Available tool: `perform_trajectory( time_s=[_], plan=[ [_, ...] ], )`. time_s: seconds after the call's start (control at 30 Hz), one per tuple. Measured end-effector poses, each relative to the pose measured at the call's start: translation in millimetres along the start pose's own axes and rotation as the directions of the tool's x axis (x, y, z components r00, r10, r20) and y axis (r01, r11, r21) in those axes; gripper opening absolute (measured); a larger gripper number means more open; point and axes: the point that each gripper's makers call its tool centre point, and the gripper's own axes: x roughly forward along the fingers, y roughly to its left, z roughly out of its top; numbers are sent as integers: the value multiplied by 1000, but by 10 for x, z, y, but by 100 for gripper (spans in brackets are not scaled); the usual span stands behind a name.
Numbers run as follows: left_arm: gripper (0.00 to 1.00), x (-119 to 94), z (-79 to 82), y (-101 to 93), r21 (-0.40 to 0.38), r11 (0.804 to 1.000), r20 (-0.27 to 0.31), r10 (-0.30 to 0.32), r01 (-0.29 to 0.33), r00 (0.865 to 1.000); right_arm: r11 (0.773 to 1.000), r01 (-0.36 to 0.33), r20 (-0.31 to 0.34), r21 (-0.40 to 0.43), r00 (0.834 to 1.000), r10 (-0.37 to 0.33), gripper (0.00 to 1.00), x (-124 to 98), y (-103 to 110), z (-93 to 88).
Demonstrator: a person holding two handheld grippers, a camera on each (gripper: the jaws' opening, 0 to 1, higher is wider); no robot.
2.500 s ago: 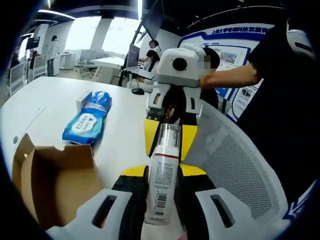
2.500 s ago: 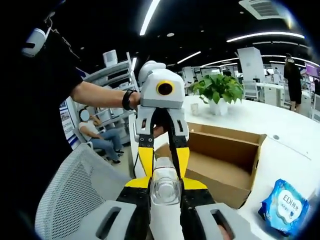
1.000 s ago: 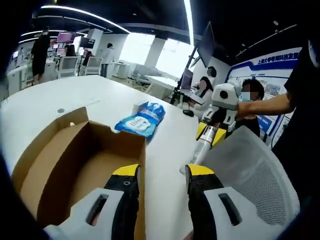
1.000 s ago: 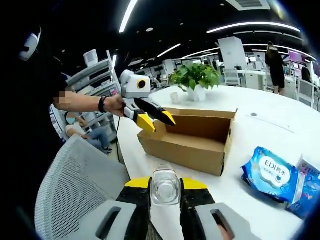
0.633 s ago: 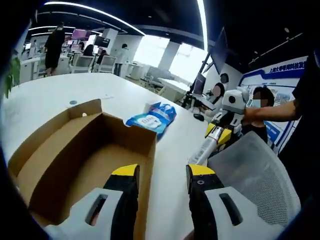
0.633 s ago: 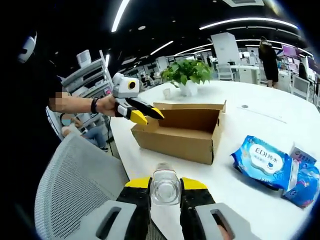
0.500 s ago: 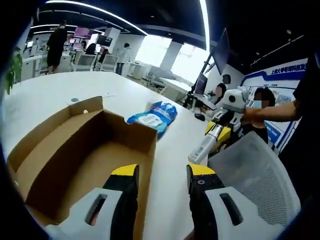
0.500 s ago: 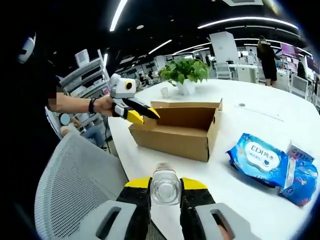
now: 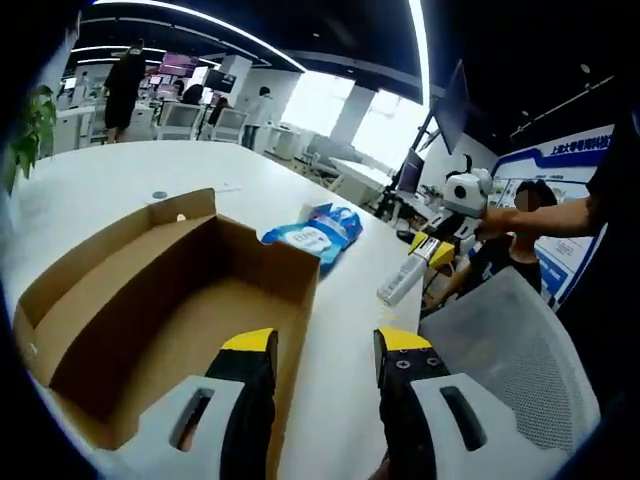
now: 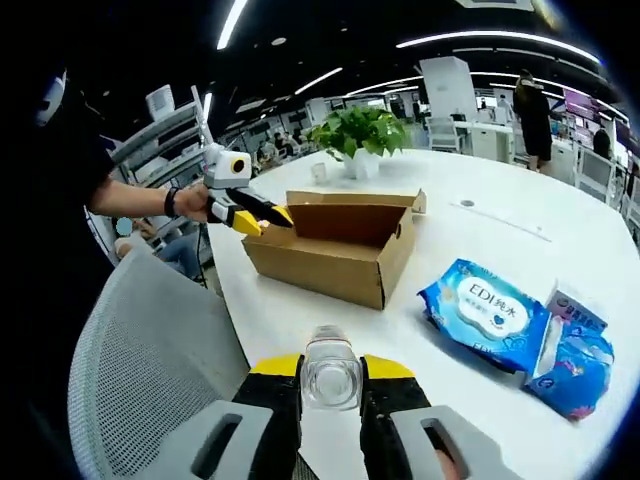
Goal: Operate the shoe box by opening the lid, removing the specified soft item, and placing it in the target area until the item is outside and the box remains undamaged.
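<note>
The right gripper [image 10: 331, 385] is clamped on a white pump bottle [image 10: 331, 374], clear cap pointing forward between the yellow tips, and is carried over the white table [image 10: 480, 225] clear of the cardboard shoe box [image 10: 330, 250]; in the left gripper view the bottle [image 9: 404, 280] hangs slanted from that gripper [image 9: 436, 246] above the table edge, apparently on its way to be set down. The left gripper [image 9: 325, 350] holds nothing, jaws parted, poised at the near rim of the shoe box [image 9: 150, 290], one jaw over the interior, presumably to steady the carton. The box stands open, and what shows of its inside is bare. A blue wipes pack [image 10: 483, 310] lies on the table beside the box. A grey mesh chair back [image 10: 140, 360] stands just off the table.
</note>
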Motion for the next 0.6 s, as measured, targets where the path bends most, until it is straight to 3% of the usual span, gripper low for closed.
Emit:
perform_trajectory(
  time_s=[0.6],
  plan=[
    [39,-133,-8,5,-33,997,43,68,-67,997,988,-8,-128,-157,992,-12,17,-218,-615,246]
  ],
)
